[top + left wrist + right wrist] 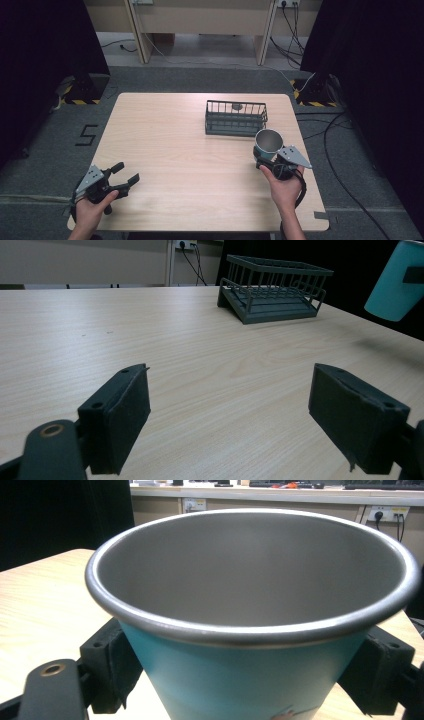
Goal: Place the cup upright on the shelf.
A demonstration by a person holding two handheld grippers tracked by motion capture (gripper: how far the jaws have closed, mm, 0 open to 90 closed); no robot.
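A teal cup (267, 143) with a metal inside is held upright above the table's right side, my right gripper (266, 159) shut on its lower wall. Up close in the right gripper view, the cup (250, 680) sits between both black pads, its wide rim facing up and its inside bare. My left gripper (125, 174) rests open near the front left corner of the wooden table (175, 150). Nothing lies between the open jaws of the left gripper (230, 425), and the cup (397, 282) hangs at the upper right there.
A dark wire basket (236, 118) stands at the back centre-right of the table, with a small dark object inside near its far wall. The same basket (272, 287) appears ahead of the left gripper. Cables and dark stands line the floor around the table.
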